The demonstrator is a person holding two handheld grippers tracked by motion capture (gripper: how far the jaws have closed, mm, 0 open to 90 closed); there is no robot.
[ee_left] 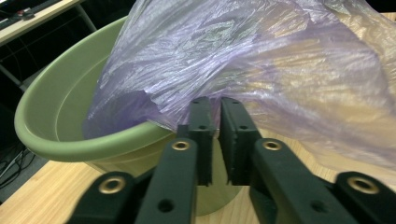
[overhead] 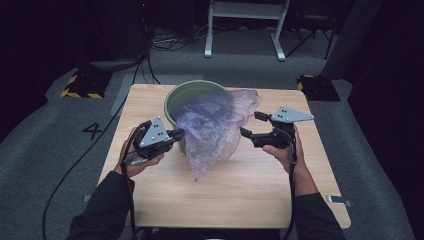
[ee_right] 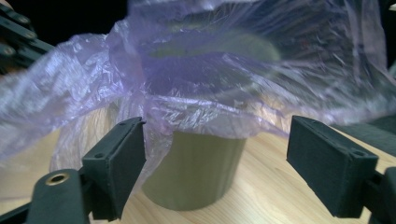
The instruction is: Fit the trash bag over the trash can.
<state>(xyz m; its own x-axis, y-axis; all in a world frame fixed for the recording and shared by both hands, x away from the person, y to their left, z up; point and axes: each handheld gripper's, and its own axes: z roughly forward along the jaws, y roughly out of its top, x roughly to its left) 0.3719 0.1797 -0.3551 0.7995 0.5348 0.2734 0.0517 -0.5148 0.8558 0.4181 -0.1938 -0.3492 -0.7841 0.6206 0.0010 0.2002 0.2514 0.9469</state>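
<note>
A thin, see-through purple plastic bag (overhead: 212, 127) hangs in the air in front of a green round bin (overhead: 176, 97) on the wooden table (overhead: 250, 190). My left gripper (overhead: 180, 134) is shut on the bag's left edge; in the left gripper view the jaws pinch the film (ee_left: 212, 103) just over the bin's rim (ee_left: 70, 147). My right gripper (overhead: 252, 125) stands open at the bag's right side, its fingers (ee_right: 119, 163) wide apart with the bag (ee_right: 196, 79) and the bin (ee_right: 196, 172) between and beyond them, the film brushing the left finger.
The table sits on grey carpet with a floor mark "4" (overhead: 92, 131) at its left. Cables (overhead: 75, 165) trail off the left side. A white metal frame (overhead: 245, 25) stands behind the table, with black-and-yellow weights (overhead: 82, 85) at both back corners.
</note>
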